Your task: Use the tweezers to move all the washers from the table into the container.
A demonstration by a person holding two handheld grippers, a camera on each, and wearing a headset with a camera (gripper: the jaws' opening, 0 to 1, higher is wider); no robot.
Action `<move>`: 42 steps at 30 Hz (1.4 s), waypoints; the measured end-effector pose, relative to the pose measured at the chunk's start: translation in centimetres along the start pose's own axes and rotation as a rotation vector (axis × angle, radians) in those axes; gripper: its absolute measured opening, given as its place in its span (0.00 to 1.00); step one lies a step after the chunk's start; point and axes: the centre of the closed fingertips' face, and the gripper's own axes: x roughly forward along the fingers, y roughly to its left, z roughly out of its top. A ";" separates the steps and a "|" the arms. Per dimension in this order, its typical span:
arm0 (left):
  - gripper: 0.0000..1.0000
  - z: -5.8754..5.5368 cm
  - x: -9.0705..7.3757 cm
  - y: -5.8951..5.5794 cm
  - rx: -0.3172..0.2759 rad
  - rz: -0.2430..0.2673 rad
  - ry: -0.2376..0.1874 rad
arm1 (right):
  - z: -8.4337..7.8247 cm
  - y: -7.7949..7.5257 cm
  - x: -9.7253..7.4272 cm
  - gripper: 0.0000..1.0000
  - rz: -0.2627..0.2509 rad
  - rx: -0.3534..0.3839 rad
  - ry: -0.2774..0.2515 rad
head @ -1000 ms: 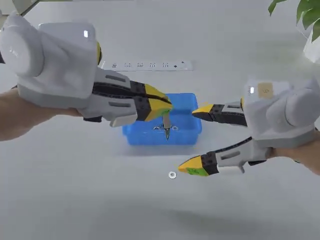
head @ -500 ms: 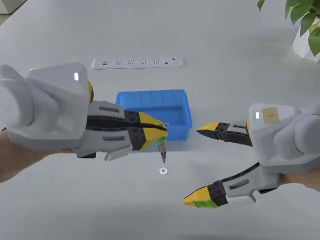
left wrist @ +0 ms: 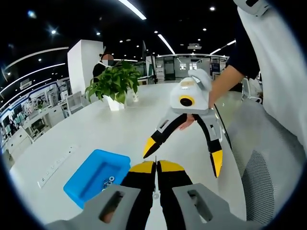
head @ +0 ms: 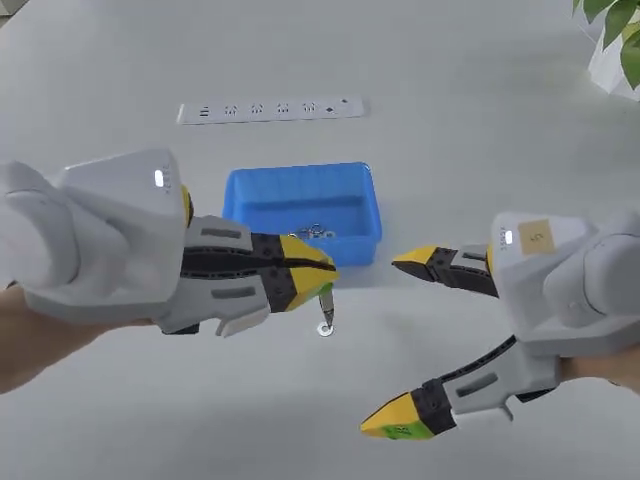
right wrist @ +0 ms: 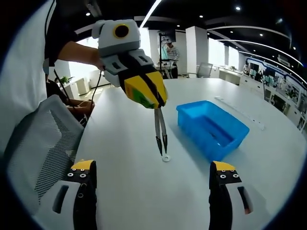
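The white surface (head: pixel 480 140) carries everything. The left tongs (head: pixel 325 275), to the near left of the blue container (head: pixel 298 169), are clenched on the tweezers (head: pixel 326 300). The right tongs (head: pixel 385 343), to the container's near right, are spread wide with nothing between them. A power strip (head: pixel 270 109) lies beyond the container's far side. The tweezers point down just before the container's near wall, their tips right at a washer (head: pixel 325 329) lying on the surface there; whether they touch it cannot be told. More washers (head: pixel 310 234) lie inside the container
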 end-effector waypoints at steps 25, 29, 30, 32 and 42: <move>0.05 -1.7 1.0 -0.2 -0.003 0.006 0.031 | -0.9 -0.1 0.2 0.96 -0.018 0.073 -0.006; 0.05 -1.7 1.0 -0.3 -0.012 -0.001 0.025 | -0.9 0.0 0.2 0.96 -0.015 0.077 -0.008; 0.05 -1.7 1.1 -0.3 -0.018 -0.003 0.023 | -0.9 0.0 0.2 0.96 -0.015 0.079 -0.009; 0.05 -1.7 1.1 -0.2 -0.021 -0.002 0.021 | -0.8 0.0 0.3 0.96 -0.015 0.079 -0.011; 0.05 -1.9 0.9 0.0 -0.004 -0.028 0.057 | -0.3 0.0 2.0 0.89 0.046 0.009 0.022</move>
